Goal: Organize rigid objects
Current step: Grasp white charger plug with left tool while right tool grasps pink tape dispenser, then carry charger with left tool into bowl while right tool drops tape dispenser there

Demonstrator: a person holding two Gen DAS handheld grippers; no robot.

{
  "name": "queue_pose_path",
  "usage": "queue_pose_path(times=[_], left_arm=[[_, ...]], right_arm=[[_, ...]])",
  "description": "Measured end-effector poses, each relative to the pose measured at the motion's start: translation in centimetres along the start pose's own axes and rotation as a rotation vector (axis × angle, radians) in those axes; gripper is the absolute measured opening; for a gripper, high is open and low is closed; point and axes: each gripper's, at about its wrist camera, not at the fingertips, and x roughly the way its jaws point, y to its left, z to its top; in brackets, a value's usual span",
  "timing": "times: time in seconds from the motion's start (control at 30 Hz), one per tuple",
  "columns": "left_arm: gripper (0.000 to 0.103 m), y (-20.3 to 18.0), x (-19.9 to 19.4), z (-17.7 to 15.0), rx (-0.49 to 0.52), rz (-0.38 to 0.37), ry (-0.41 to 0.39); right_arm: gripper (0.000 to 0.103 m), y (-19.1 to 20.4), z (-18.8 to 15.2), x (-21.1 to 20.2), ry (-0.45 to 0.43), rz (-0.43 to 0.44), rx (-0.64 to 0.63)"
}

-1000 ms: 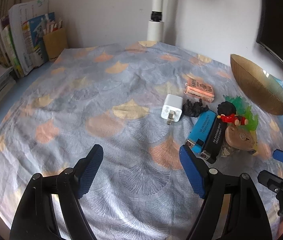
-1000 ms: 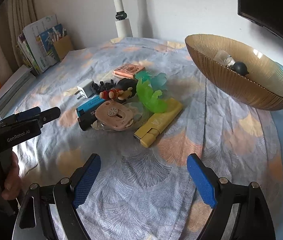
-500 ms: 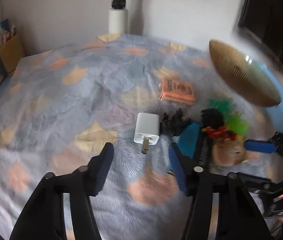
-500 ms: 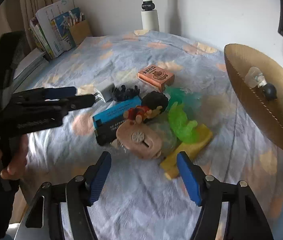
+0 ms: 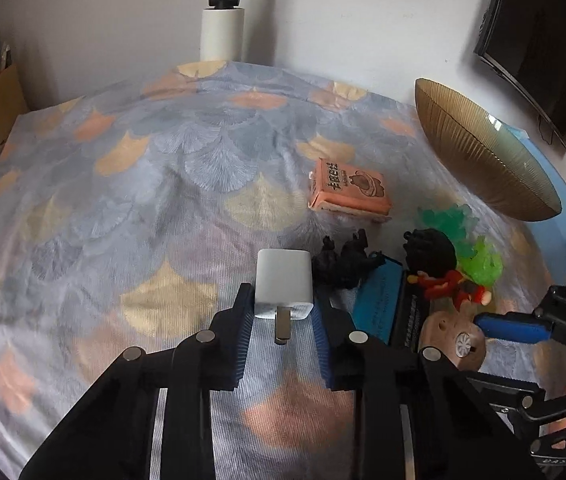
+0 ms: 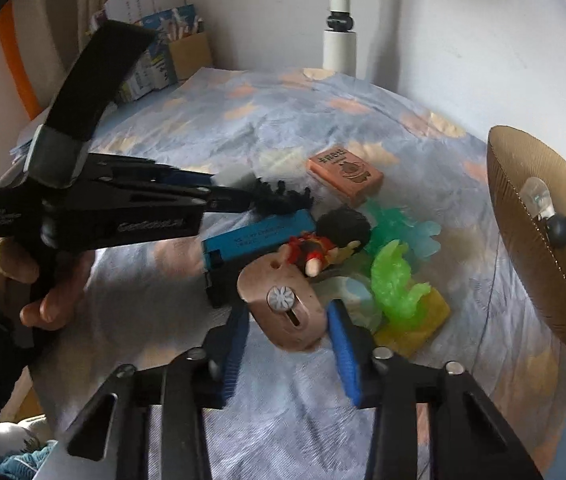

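Grasping is the step in hand, on both sides at once. The left gripper (image 5: 283, 316) has its blue pads pressed on the flanks of the white USB charger (image 5: 283, 282), clamped at the plug end with the metal prong pointing back toward the camera. The right gripper (image 6: 287, 330) is closing around the tan oval gadget with the small fan wheel (image 6: 281, 308); the gadget sits between its pads, though whether both pads already press it I cannot tell.

To do this well, I would lift each piece straight up before swinging toward the gold ribbed bowl (image 6: 539, 248) at three o'clock, since the pile is crowded: the black figurine (image 5: 343, 260) touches the charger at its two o'clock, and the red-clothed doll (image 6: 323, 246) lies just at the gadget's twelve. A sideways drag would likely stir the blue lighter (image 6: 259, 234) and green plastic pieces (image 6: 397, 284).

The charger is a smooth rounded cube (slippery, I would judge, so a square grip matters). It rests on the patterned cloth (image 5: 143, 200), near the centre, with the orange box (image 5: 349, 192) at its one o'clock.
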Motion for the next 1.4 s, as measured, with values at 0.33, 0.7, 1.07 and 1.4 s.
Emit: queue_pose_path(times=[0.33, 0.7, 1.07, 1.4], left_arm=[[0.024, 0.6, -4.9, -5.0, -0.115, 0.004, -0.053], [0.024, 0.1, -5.1, -6.8, -0.127, -0.004, -0.041], [0.035, -0.3, -5.1, -7.2, -0.13, -0.007, -0.026], [0.026, -1.8, -6.0, -6.6, -0.117, 0.015, -0.056]], right_arm=[[0.034, 1.1, -5.6, -3.0, 0.049, 0.002, 0.074], [0.04, 1.8, -6.9, -3.3, 0.049, 0.013, 0.061], [0.037, 3.6, -7.2, -3.2, 0.011, -0.032, -0.029], [0.037, 2.0, -7.9, -5.0, -0.022, -0.036, 0.04]])
